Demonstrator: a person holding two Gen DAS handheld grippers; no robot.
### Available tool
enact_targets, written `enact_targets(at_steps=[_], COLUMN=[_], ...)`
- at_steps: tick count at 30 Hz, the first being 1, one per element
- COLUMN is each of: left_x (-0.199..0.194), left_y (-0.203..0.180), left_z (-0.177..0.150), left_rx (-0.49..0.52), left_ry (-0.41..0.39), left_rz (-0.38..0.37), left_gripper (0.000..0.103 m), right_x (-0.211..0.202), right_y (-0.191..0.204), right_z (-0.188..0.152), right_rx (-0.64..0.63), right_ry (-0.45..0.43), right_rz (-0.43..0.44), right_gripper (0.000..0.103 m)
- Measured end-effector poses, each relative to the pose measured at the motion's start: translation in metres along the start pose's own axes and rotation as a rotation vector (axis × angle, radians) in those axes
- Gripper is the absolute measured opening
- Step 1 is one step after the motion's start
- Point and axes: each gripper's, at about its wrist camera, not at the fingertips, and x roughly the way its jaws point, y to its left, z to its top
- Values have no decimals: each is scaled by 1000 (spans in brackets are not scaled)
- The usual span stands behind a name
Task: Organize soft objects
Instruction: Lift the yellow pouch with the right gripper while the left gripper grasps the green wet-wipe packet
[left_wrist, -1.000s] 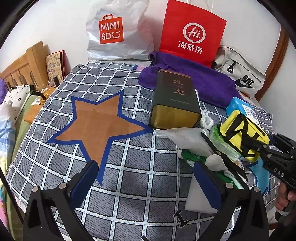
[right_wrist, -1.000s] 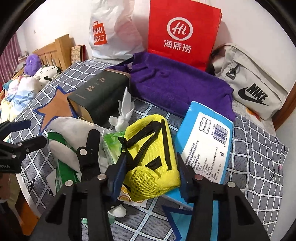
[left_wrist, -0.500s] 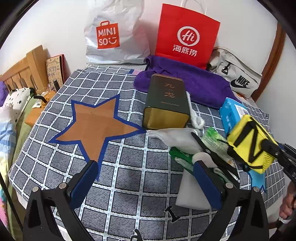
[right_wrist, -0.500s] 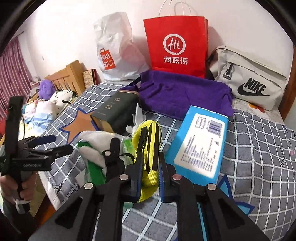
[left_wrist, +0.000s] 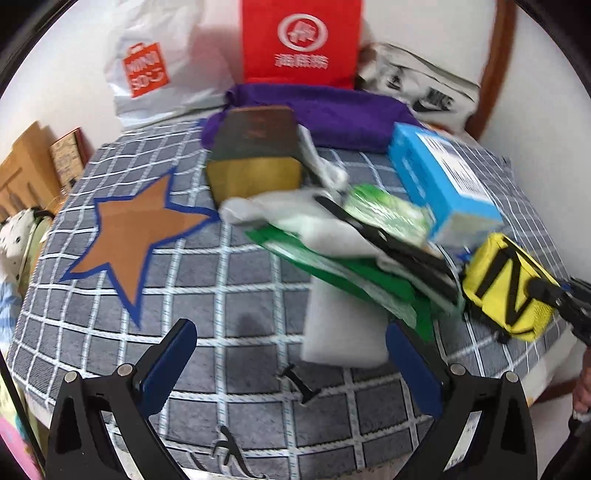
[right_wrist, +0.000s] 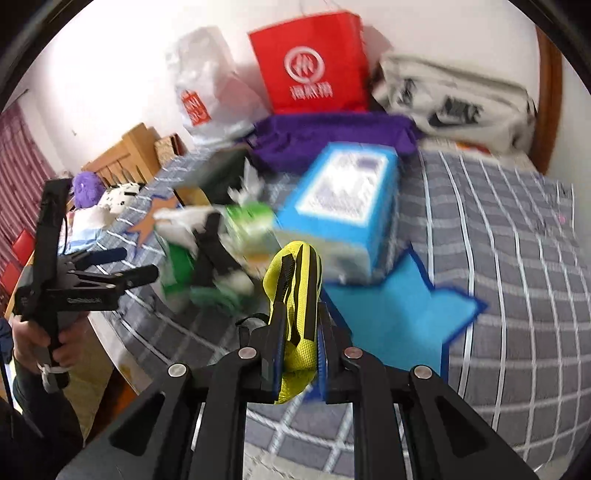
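Gripping the yellow pouch (right_wrist: 295, 295) between closed fingers, the right gripper (right_wrist: 297, 363) is hanging above the blue star (right_wrist: 399, 317); the left gripper (left_wrist: 291, 362) is hovering open-fingered over the near checked bed (left_wrist: 229, 288).

Open cloth: around the brown star (left_wrist: 136, 232), bare checked bed cover (left_wrist: 229, 280).
Blocked middle: dark tin (left_wrist: 255, 147), white and green packets (left_wrist: 332, 240), blue box (left_wrist: 443, 181) crowd together.
Back edge: purple towel (left_wrist: 325, 110), bags against wall.
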Motion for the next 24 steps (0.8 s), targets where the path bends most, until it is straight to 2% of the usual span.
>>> enact_targets(at_steps=[6,7,8,9,10,11,12,13,14,15,18,21,24], left_x=[15,17,20,22,24,25,26,26,23,20,8,-1,-9], left_y=[-13,-14,-15,-15,-15,-14,-13,-12,-10,-10,-10,0,9], left_z=[-5,-4,-3,-2,-2,-1,-1,-1,-2,-2,-3,-2,-2], left_rx=[41,40,38,34,32,25,15,9,4,0,24,18,-6], left_ry=[29,30,29,25,18,21,29,32,34,34,7,-7,-14], left_rz=[-10,-12,-12,-6,-1,-10,-53,-82,-121,-129,-55,-26,-6], left_gripper=[103,103,103,97,80,78,66,55,49,48,48,48,48], right_x=[13,15,17,19,20,21,22,24,26,29,35,39,42], right_y=[-18,-19,-21,-21,-19,-18,-16,-13,-11,-8,1,9,18], right_z=[-15,-16,-17,-19,-19,-20,-20,-20,-20,-20,-18,-18,-21], right_rx=[38,40,40,38,33,25,16,9,3,-7,-16,-24,-50], right_ry=[34,42,49,57,56,50,49,53,59,64,79,88,87], right_rz=[-13,-12,-11,-12,-17,-22,-24,-29,-33,-37,-41,-48,-56], right_gripper=[23,28,37,43,54,60,62,69,76,77,78,78,87])
